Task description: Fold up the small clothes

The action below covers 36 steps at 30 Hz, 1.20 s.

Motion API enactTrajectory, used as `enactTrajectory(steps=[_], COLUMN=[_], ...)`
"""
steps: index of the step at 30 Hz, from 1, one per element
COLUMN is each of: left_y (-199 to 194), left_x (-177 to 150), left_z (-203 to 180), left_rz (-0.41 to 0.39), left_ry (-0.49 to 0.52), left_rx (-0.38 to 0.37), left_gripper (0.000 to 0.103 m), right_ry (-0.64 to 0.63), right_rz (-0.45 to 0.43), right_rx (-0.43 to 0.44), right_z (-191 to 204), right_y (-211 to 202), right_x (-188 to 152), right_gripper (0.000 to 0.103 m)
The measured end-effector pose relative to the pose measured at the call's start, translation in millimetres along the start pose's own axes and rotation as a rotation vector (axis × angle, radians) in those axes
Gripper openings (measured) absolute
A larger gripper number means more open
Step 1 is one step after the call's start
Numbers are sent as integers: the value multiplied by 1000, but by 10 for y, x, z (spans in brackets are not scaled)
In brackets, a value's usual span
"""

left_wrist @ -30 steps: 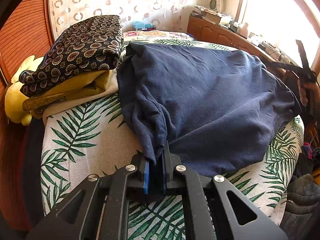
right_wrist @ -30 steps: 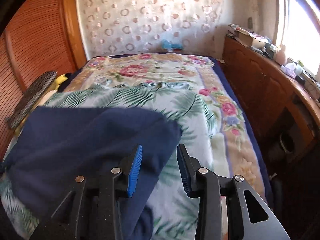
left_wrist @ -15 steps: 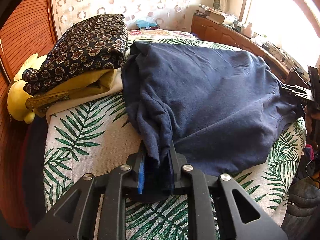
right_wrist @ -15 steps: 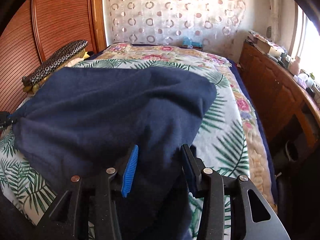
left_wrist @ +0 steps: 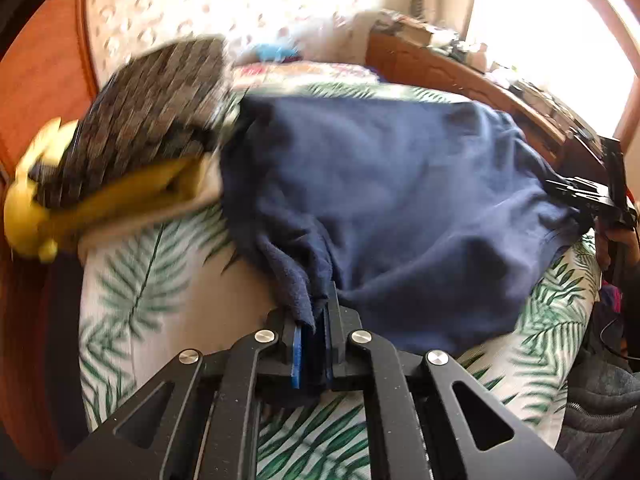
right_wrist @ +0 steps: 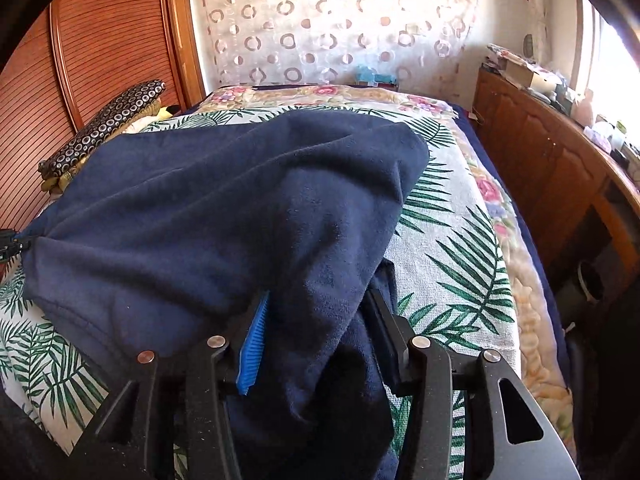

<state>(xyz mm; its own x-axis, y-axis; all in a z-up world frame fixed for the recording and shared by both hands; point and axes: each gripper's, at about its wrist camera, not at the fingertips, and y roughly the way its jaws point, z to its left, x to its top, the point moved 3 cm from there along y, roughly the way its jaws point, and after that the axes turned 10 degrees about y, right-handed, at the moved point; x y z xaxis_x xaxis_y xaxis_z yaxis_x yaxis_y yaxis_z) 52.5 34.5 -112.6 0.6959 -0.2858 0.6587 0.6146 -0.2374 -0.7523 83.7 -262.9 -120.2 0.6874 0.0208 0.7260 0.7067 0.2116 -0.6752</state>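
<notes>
A dark navy, soft cotton garment (left_wrist: 400, 200) lies spread across the palm-leaf bedspread (left_wrist: 160, 292), ready for folding. The left gripper (left_wrist: 314, 344) is clamped tight on one bunched corner, anchoring it. The right gripper (right_wrist: 316, 344) straddles the opposite corner, jaws opening, cloth draped loosely between them.

We find no writing, label, brand or number that we can read in either view.
</notes>
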Motion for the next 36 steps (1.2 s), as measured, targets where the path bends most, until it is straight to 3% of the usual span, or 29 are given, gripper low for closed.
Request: enactTrajectory(steps=[6,9,15,17,21,23,25,26,29,31,36], left_y=[-219,-208,-28,-5,40,110,148,156,250,247,283], left_x=[764,1235,1948,2081,2127,2102,2063,2062,2040,1963,1795], left_z=[-412,-768,-1719,-2037,-2425,-2422,-2305,-2248,-1998,-1839,-1343], left_rz=[-161,-213,-234,-230,-195,-172,-167,-165,-146,-157,-162], left_ry=[97,166,332,372,432,437,422,409,371,349,263], left_rx=[-67,-145,-295,-364,-423,-430,-415,-401,-341,-284,-198], left_gripper=[7,7,7,7,12,21,41,43,57,76,79], right_ry=[28,41,57,64,77,83,84,83,78,69,4], right_rz=[-41,-69,-137,-152,-168,-166,-164,-163,-166,-167,-162], right_rx=[20,32,10,4,1,-1,-3,-4,0,9,34], right_z=[-45,-93,-229,-265,-294,-301,-264,-246,-180,-169,54], right_y=[-259,-419,-751,-837,-913,-905,-885,-873,-844,-852,-696], right_x=[-143,-161,-188,-204,-266,-293,-298,-285,-217,-162,67], right_gripper=[49,49,49,49,49,49,49,49,49,49,49])
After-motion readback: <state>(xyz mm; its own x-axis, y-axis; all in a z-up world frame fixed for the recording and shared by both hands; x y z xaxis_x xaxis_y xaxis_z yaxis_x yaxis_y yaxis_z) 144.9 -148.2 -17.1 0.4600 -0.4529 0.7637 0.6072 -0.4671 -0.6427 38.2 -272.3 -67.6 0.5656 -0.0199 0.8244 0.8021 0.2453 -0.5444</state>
